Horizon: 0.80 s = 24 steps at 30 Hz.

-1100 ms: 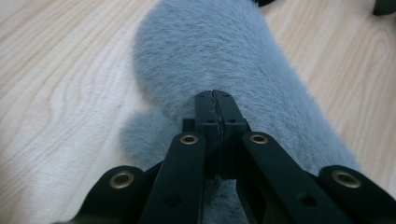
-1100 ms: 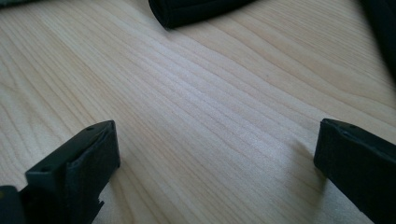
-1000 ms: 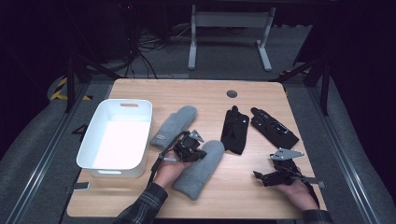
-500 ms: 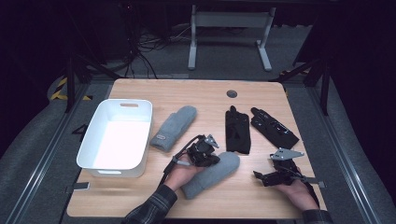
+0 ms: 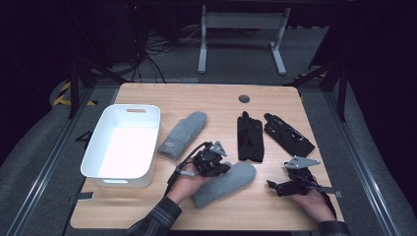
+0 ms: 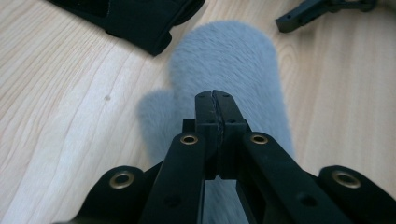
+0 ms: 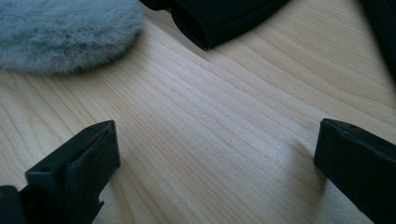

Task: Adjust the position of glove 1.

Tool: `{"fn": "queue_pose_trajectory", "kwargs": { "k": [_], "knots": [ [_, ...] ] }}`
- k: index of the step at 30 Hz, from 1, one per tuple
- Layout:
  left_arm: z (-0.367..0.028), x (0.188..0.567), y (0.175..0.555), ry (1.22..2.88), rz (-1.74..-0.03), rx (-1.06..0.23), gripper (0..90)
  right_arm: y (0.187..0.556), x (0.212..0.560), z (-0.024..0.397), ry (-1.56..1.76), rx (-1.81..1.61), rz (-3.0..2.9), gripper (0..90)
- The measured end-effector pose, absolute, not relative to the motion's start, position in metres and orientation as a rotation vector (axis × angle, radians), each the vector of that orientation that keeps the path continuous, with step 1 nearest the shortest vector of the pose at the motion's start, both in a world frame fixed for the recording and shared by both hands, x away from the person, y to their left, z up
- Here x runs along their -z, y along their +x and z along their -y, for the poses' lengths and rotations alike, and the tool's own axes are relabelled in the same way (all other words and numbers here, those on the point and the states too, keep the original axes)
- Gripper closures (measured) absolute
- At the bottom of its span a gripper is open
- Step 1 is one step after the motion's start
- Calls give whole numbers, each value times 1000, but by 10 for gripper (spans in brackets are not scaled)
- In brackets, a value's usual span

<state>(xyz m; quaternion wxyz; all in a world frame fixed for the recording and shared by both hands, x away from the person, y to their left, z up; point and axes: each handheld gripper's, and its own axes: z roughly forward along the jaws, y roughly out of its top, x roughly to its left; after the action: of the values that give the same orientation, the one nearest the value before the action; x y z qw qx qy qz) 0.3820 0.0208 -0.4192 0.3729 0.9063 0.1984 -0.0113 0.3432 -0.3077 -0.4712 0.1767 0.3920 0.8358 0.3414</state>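
Two grey mittens lie on the tabletop (image 5: 275, 105); the nearer mitten (image 5: 226, 183), low and centre in the high view, looks light, soft and floppy, best pinched at its cuff. The left tool (image 5: 220, 167) sits clamped shut on its fur. The left gripper view shows the pinch; the right gripper view shows the right tool (image 5: 273, 186) gaping, empty.

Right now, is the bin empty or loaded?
Empty: the bin shows bare white floor; both grey mittens lie on the table.
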Motion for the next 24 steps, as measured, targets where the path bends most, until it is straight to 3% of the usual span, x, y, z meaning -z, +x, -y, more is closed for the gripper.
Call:
{"fn": "queue_pose_trajectory", "kwargs": {
  "k": [8,24],
  "knots": [
    [-37,431,364,2364,-511,38,900,343,471,308,1110,-967,-2366,5],
    [14,446,375,2364,-494,52,900,343,471,308,1108,-967,-2367,5]
  ]
}}
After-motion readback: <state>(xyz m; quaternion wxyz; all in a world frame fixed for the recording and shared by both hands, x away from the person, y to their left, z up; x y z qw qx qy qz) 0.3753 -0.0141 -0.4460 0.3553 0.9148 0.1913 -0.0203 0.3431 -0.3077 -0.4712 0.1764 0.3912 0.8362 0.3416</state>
